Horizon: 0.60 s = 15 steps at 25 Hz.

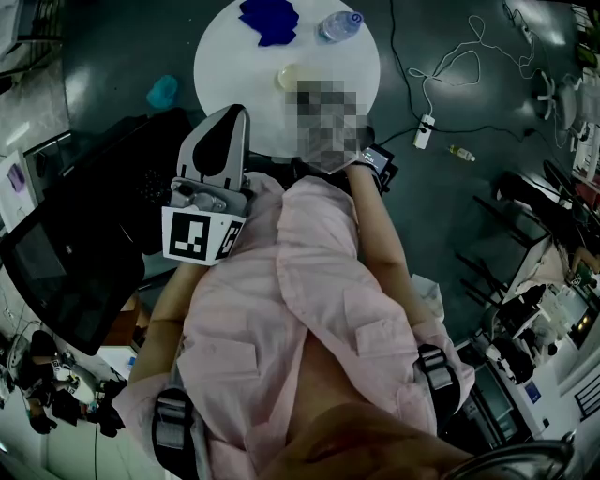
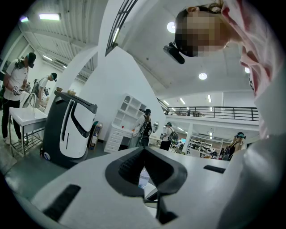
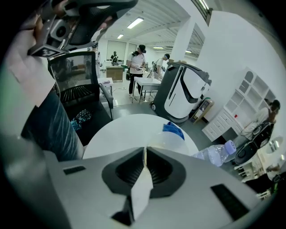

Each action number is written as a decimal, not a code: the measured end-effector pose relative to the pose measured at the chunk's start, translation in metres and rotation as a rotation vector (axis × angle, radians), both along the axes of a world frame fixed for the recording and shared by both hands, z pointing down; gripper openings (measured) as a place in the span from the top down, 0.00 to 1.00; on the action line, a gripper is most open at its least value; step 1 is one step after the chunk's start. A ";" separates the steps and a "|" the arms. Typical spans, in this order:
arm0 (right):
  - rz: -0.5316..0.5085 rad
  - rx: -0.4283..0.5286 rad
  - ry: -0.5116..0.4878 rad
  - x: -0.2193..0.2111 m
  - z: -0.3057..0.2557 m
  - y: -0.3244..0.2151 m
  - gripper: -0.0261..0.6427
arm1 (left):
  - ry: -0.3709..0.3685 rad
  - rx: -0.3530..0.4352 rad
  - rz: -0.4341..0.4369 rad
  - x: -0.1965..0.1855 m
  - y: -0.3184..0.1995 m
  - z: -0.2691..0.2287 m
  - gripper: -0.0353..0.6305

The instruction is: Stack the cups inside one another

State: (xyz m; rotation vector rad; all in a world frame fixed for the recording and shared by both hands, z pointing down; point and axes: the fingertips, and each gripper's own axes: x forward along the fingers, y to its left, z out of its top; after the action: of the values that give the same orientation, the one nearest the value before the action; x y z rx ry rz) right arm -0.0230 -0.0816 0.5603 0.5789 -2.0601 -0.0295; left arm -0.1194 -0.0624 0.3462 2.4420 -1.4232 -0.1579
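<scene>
Two claws [image 2: 143,151] [image 3: 144,152], one pale cup [image 1: 291,77], one bottle [image 1: 339,25].

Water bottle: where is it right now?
In the head view the water bottle lies on its side at the far edge of the round white table, right of the blue cloth. The right gripper view shows it at right.

Looked like robotics lab hall: mezzanine railing [image 2: 214,112], big white mobile robot [image 2: 67,129], white shelving [image 2: 127,116], floor power strip [image 1: 424,131].
</scene>
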 end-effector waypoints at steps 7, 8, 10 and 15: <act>-0.022 -0.036 0.030 -0.002 0.013 0.000 0.91 | 0.000 0.000 -0.003 -0.001 -0.001 -0.001 0.92; -0.025 -0.041 0.036 -0.002 0.015 0.000 0.91 | 0.000 0.000 -0.004 -0.001 -0.001 -0.001 0.92; -0.031 -0.046 0.051 -0.001 0.020 0.000 0.91 | 0.001 0.000 -0.004 -0.001 -0.001 -0.001 0.92; -0.036 -0.060 0.067 -0.002 0.028 0.000 0.91 | 0.000 -0.003 -0.001 -0.001 -0.003 -0.001 0.92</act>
State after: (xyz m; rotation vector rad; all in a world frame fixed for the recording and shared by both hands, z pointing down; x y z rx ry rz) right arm -0.0249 -0.0816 0.5885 0.4978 -1.9992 -0.0081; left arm -0.1207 -0.0654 0.3452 2.4391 -1.4238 -0.1559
